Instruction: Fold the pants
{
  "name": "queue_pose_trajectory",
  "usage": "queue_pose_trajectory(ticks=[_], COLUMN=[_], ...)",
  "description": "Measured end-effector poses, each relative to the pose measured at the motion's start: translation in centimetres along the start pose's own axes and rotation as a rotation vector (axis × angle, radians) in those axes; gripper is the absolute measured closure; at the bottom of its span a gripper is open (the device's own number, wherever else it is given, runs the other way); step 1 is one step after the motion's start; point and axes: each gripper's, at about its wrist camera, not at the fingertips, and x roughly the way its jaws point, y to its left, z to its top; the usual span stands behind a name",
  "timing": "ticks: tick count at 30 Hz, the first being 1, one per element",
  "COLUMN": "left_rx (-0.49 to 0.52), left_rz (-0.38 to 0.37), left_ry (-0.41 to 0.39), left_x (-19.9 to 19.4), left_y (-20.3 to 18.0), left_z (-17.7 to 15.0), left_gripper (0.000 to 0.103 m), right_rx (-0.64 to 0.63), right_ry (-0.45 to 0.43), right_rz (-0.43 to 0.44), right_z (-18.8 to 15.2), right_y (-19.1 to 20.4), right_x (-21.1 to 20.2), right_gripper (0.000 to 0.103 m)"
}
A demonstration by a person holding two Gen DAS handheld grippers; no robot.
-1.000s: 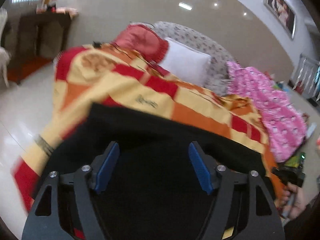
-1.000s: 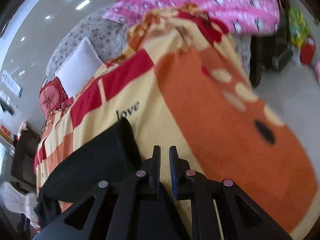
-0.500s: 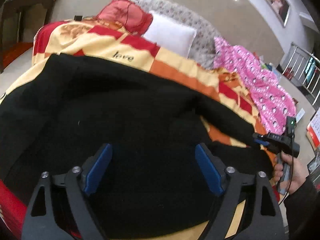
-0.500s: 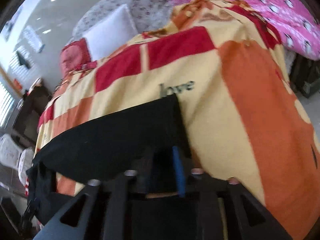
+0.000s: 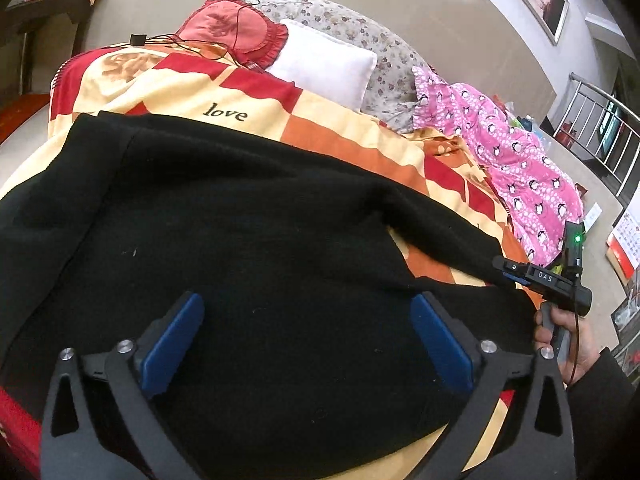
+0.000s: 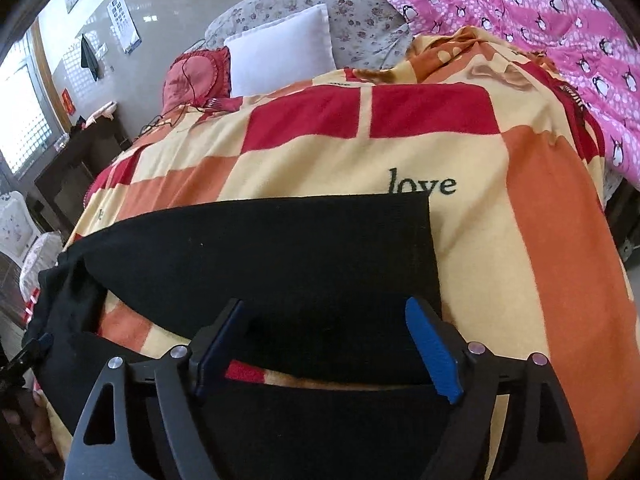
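Observation:
Black pants (image 5: 260,248) lie spread on a red, orange and yellow checked blanket (image 5: 192,92) on a bed. My left gripper (image 5: 306,340) is open just above the wide part of the pants, with nothing between its blue pads. My right gripper (image 6: 326,344) is open over the end of one pant leg (image 6: 280,248), whose straight hem lies next to the word "love". The right gripper also shows in the left wrist view (image 5: 540,276) at the leg's end, held by a hand. The two legs lie apart with blanket between them.
A white pillow (image 5: 324,64), a red cushion (image 5: 236,28) with a cable and a floral cover lie at the bed's head. A pink penguin-print quilt (image 5: 520,176) lies on the right side. A dark cabinet (image 6: 76,168) stands to the left of the bed.
My right gripper has opened and let go of the pant leg. The pants have come down flat on the blanket. My left gripper has stayed open and dropped closer over the pants.

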Motion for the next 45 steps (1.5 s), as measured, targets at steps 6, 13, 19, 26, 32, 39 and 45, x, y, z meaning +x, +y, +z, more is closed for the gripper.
queue_pose_trajectory(ticks=[6,13,19,26,32,39,45], left_rx=[-0.009,-0.029,-0.031,-0.093,-0.050,0.045,0.212], left_rz=[-0.021,-0.056,-0.053,-0.115,-0.069,-0.101,0.008], left_ry=[-0.003,-0.006,-0.005,-0.028,0.005,-0.090,-0.126], left_x=[-0.1,-0.2,-0.2,-0.6,-0.4,-6.3,-7.1], left_y=[0.3,0.7,0.6,1.6,0.6,1.2,7.2], left_z=[0.0,0.1,0.1,0.1,0.1,4.0,13.7], left_gripper=[0.000,0.000,0.000,0.000,0.000,0.000,0.000], right_rx=[0.009,0.013,-0.006,-0.048,-0.097,-0.071,-0.134], right_ry=[-0.003,-0.004,0.002,0.015,0.085,0.047,0.053], right_rz=[0.012,0.017,-0.007,-0.044,-0.096,-0.113,-0.135], right_z=[0.0,0.0,0.1,0.1,1.2,0.8,1.1], right_y=[-0.2,-0.4,0.0,0.8,3.9,3.0,4.3], right_x=[-0.2,-0.3,-0.2,0.0,0.2,1.7,2.1], right_gripper=[0.020,0.020,0.019,0.016,0.016,0.014,0.005])
